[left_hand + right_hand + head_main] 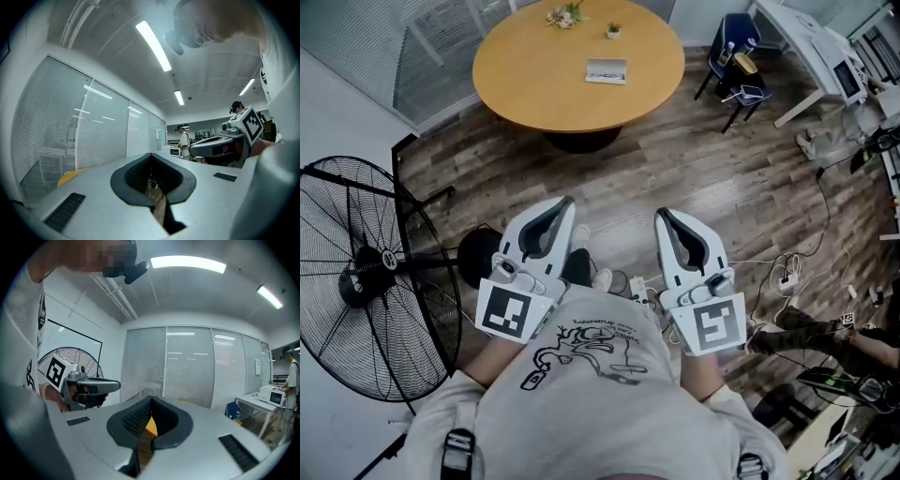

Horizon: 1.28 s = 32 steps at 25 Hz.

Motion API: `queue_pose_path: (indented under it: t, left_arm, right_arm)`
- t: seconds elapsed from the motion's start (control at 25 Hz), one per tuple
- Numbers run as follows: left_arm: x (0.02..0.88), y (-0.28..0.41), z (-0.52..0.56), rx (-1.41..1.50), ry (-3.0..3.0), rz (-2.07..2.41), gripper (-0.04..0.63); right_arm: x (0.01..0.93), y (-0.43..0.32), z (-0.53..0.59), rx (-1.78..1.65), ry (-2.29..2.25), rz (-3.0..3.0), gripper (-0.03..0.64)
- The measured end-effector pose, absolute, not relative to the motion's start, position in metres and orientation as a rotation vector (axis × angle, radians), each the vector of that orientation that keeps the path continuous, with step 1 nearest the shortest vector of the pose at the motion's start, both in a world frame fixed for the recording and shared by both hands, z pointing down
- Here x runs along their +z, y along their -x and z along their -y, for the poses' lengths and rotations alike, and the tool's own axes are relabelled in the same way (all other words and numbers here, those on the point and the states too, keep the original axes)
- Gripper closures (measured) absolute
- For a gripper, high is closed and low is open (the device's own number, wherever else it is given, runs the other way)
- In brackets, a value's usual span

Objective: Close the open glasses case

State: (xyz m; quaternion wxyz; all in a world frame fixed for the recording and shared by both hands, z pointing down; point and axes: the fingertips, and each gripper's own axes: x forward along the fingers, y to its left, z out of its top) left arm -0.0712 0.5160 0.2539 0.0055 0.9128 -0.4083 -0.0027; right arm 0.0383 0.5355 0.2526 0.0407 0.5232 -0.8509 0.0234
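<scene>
Holding fingers [133,176] together, left gripper [565,202] and right gripper [663,215] face a pale, open glasses case [607,70].

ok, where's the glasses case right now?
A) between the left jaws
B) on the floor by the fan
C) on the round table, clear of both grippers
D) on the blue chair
C: the glasses case lies on the round table, well away from the left gripper and the right gripper, whose jaws are shut on nothing.

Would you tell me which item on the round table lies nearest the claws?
The pale glasses case, lying flat; the flower bunch and potted plant sit beyond it, at the far edge.
</scene>
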Motion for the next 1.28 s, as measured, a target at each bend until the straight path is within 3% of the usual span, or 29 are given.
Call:
queue_pose_path:
  t: [1.28]
  left_arm:
    - [0.265, 0.085, -0.352, -0.027, -2.811, 1.280, 0.574]
  right_arm:
    - [0.264, -0.025, -0.373, 0.071, -1.537, 2.583, 0.607]
